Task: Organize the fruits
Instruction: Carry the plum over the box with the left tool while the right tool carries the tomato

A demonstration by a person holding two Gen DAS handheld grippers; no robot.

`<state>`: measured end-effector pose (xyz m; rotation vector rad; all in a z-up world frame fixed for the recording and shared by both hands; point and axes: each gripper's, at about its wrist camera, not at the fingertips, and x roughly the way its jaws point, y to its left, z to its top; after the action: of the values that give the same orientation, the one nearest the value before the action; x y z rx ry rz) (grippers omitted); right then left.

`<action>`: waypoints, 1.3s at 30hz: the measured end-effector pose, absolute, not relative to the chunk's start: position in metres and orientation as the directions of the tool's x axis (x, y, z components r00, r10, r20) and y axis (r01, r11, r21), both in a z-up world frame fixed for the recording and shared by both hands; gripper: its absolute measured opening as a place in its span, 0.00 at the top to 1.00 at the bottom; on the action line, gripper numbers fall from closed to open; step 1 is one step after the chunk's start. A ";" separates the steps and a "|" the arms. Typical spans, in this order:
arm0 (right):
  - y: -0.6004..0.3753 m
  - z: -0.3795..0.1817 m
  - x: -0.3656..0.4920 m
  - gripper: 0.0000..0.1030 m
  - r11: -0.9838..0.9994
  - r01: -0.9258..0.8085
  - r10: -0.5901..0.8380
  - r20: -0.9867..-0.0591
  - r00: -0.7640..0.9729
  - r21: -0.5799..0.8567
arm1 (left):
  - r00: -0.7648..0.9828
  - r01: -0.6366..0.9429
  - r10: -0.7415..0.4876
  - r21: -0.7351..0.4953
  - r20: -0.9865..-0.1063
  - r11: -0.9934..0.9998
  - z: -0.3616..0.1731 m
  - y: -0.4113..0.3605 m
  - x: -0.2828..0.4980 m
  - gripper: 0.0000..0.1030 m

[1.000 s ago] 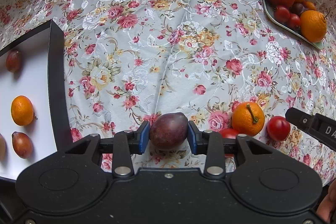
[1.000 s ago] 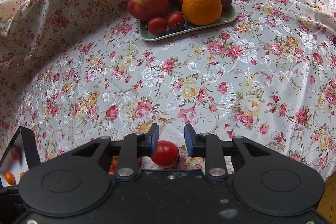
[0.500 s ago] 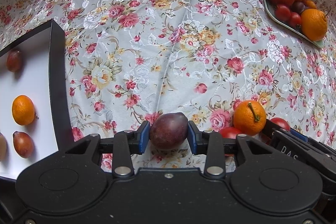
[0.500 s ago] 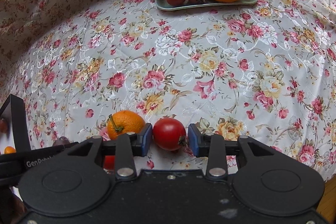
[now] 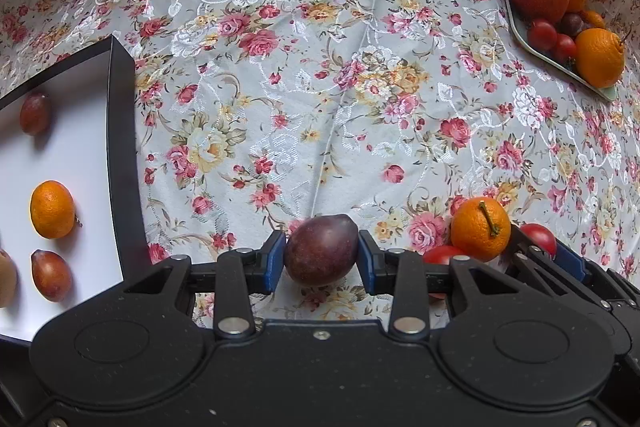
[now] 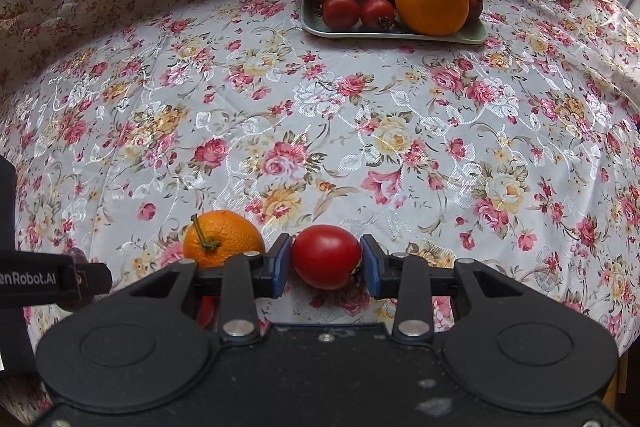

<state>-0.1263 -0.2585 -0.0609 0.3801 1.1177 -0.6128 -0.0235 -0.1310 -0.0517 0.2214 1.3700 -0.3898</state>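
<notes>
My left gripper [image 5: 322, 261] is shut on a dark purple plum [image 5: 321, 251], held just above the flowered cloth. In the right wrist view my right gripper [image 6: 326, 261] points down at the cloth. Its jaws are opening, with a red tomato [image 6: 326, 256] between the blue pads, which stand close on either side without squeezing it. The tomato rests on the cloth. A stemmed mandarin [image 6: 222, 237] lies just left of it. In the left wrist view the same mandarin [image 5: 480, 229] has a second tomato [image 5: 442, 255] half hidden in front of it.
A black-walled box [image 5: 120, 147] with a white floor stands at the left and holds two plums [image 5: 35, 113] and a mandarin [image 5: 52, 203]. A green plate [image 6: 396, 35] at the far side carries an apple, oranges, small tomatoes and plums. Cloth folds rise behind.
The right gripper has come down and forward over the tomato, and its jaws have widened around it. The left gripper has stayed still with the plum.
</notes>
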 end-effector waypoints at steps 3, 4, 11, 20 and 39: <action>-0.257 -0.059 -0.126 0.63 0.790 0.612 -0.259 -0.920 0.294 -0.027 | 0.154 0.392 -0.144 -0.074 -0.977 0.917 -0.049 -0.130 -0.023 0.55; -0.257 -0.058 -0.125 0.63 0.791 0.612 -0.255 -0.922 0.292 -0.025 | 0.159 0.391 -0.145 -0.073 -0.976 0.917 -0.047 -0.130 -0.024 0.55; -0.266 -0.047 -0.122 0.63 0.770 0.638 -0.251 -0.919 0.305 0.001 | 0.218 0.392 -0.153 -0.057 -0.964 0.918 -0.030 -0.128 -0.023 0.55; -0.260 -0.019 -0.111 0.63 0.775 0.631 -0.279 -0.884 0.375 0.023 | 0.303 0.370 -0.142 -0.021 -0.942 0.929 -0.007 -0.107 -0.014 0.55; -0.143 0.009 -0.057 0.63 0.920 0.391 -0.198 -0.827 0.526 0.028 | 0.407 0.183 -0.038 0.041 -0.913 0.982 0.015 -0.004 0.029 0.55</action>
<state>-0.0574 -0.1431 0.0094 0.2214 0.9553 -0.3559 0.0294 -0.0038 0.0146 0.1419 1.1448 -0.1394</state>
